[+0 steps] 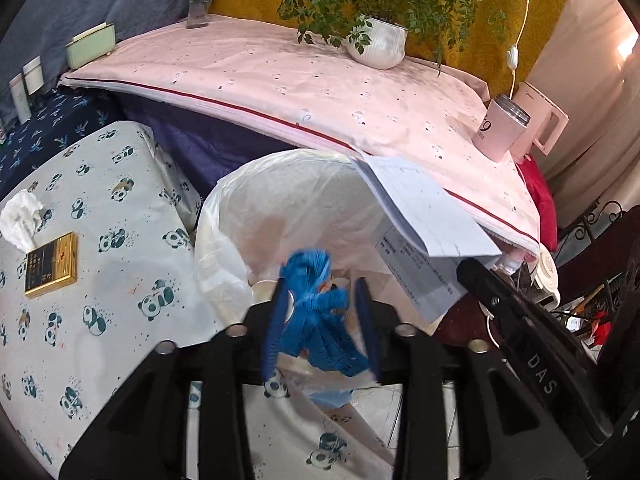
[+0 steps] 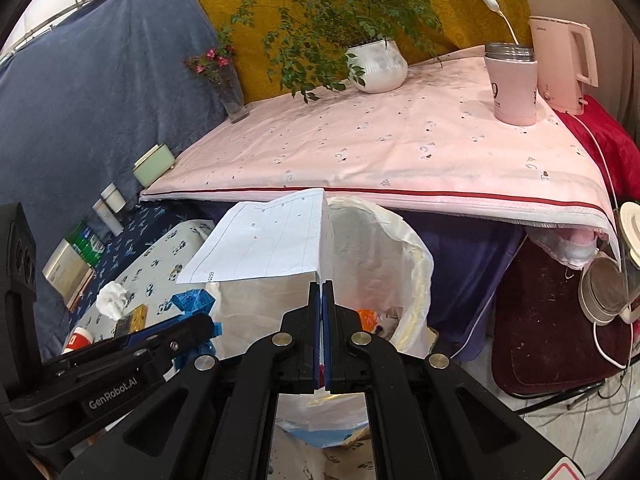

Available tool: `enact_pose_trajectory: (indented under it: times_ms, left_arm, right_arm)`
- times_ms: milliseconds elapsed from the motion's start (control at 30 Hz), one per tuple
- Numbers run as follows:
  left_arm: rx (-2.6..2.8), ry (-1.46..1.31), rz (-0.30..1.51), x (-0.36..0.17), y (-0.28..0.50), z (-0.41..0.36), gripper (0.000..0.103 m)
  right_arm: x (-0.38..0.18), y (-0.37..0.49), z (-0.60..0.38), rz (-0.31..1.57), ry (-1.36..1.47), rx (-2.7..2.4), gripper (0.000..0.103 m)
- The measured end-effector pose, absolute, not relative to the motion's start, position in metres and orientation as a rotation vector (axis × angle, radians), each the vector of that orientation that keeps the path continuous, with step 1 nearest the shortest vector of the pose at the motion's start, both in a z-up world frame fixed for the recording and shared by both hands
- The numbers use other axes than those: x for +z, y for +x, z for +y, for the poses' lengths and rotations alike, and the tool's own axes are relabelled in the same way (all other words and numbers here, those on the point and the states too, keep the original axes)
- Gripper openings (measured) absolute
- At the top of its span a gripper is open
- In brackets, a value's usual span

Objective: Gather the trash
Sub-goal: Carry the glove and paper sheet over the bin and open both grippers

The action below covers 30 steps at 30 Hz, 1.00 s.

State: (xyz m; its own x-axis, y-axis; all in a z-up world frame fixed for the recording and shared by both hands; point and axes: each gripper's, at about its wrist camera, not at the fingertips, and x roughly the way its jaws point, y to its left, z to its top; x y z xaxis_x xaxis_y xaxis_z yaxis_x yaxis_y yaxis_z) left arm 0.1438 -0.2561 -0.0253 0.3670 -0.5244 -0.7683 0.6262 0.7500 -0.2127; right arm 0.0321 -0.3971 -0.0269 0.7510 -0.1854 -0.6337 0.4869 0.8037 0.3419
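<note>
My left gripper [image 1: 323, 308] is open, and a crumpled blue measuring tape [image 1: 316, 312] hangs loose between its fingers, just above the mouth of the white-lined trash bin [image 1: 240, 220]. The tape also shows in the right wrist view [image 2: 194, 304] by the left gripper. My right gripper [image 2: 322, 292] is shut on a folded sheet of white paper [image 2: 264, 240] and holds it over the bin [image 2: 400, 248]. The paper also shows in the left wrist view [image 1: 416, 216]. A crumpled white tissue [image 1: 20, 216] and a gold box [image 1: 52, 264] lie on the panda-print table [image 1: 120, 280].
A pink-covered table [image 1: 304, 84] stands behind the bin with a potted plant [image 1: 378, 40], a glass vase [image 1: 200, 4], a pink tumbler [image 1: 500, 128] and a pink kettle [image 1: 540, 120]. Bottles and boxes [image 2: 92, 236] sit at the left. A dark red chair seat [image 2: 552, 320] is at the right.
</note>
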Motion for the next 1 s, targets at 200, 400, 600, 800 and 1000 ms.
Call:
enact_pose_trajectory:
  times_ms: [200,400,600,800,1000]
  left_arm:
    - [-0.728,0.113,0.902,-0.018,0.148,-0.257,0.063]
    - [-0.686,0.126,0.884,-0.018,0.151,-0.248,0.063]
    - [-0.65,0.123,0.877,-0.02,0.153,-0.237,0.063]
    - [-0.608,0.106,0.887,-0.024,0.158,-0.221,0.069]
    - [-0.576,0.094,0.888,-0.027,0.16,-0.204,0.07]
  right_arm:
    - [-0.031,0.035,-0.401,0.623,0.532,-0.386,0.001]
    - [-0.033,0.041,-0.397,0.629,0.528,-0.374,0.001]
    - [-0.032,0.048,-0.39,0.637,0.519,-0.363,0.001]
    - [-0.031,0.054,-0.386,0.632,0.52,-0.372,0.01]
    - [-0.028,0.056,-0.377,0.634,0.506,-0.362,0.012]
